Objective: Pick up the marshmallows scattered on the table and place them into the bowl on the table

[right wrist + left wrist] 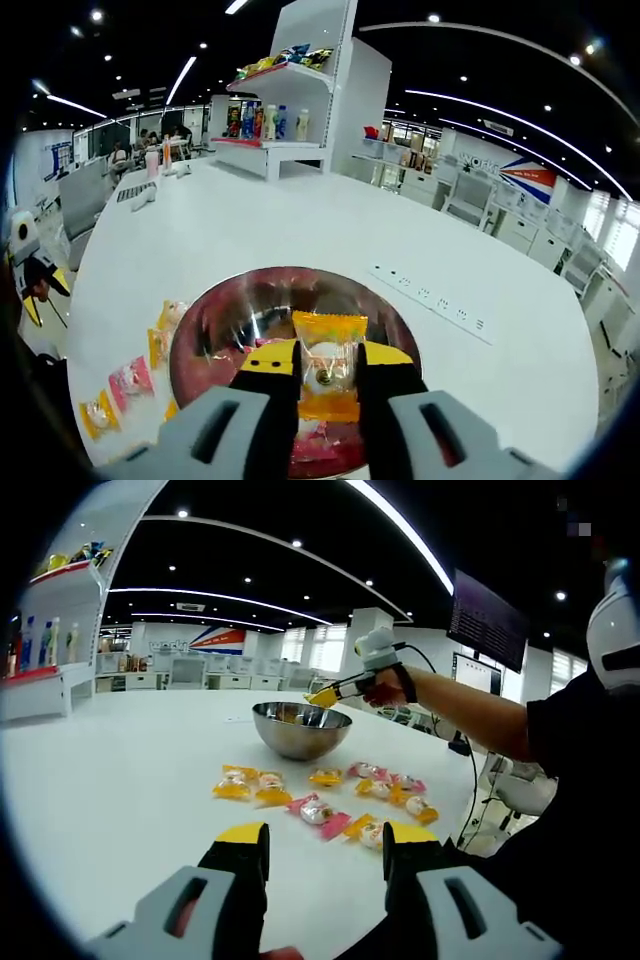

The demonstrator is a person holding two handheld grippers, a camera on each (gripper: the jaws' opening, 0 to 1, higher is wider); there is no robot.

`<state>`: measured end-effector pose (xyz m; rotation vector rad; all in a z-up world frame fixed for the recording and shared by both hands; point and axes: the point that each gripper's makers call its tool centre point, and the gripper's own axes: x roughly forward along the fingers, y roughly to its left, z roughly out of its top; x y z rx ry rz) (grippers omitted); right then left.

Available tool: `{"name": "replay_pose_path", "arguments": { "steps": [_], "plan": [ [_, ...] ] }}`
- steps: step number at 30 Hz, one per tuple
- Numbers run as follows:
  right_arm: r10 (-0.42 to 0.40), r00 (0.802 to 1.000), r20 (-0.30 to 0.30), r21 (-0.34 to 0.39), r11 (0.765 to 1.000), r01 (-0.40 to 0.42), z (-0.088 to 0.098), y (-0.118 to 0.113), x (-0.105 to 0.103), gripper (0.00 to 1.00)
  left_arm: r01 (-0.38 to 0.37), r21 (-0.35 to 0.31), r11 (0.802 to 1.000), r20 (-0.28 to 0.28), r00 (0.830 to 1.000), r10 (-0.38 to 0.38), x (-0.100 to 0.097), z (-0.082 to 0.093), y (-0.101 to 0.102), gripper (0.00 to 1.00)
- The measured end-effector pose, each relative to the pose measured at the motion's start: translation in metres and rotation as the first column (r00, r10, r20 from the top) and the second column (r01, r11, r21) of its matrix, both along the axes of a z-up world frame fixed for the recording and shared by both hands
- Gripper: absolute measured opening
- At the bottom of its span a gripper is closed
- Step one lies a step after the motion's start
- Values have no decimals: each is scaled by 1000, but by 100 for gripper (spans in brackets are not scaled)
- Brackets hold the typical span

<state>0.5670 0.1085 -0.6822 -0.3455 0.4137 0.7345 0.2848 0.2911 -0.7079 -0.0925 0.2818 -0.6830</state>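
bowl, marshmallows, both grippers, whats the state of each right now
bowl: upright on the table, some wrapped marshmallows already inside
orange marshmallow: clamped in the right gripper, held over the bowl
loose marshmallows: wrapped, scattered on the table beside the bowl
left gripper: open, jaws apart, nothing between them
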Motion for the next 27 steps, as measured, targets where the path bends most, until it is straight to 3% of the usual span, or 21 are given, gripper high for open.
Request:
{"name": "replay_pose_path", "arguments": {
  "steps": [10,20,27],
  "plan": [
    [-13,1000,14,54,998,12,14,-6,-2,28,2,1,1000,-3,1000,-2,1,-1,-1,46],
    [-12,1000,27,78,997,10,19,-17,-14,29,14,7,1000,0,1000,-14,1,0,-7,46],
    [-16,999,50,113,994,10,34,-26,-24,28,17,11,1000,3,1000,-17,-1,2,-11,46]
  ]
}}
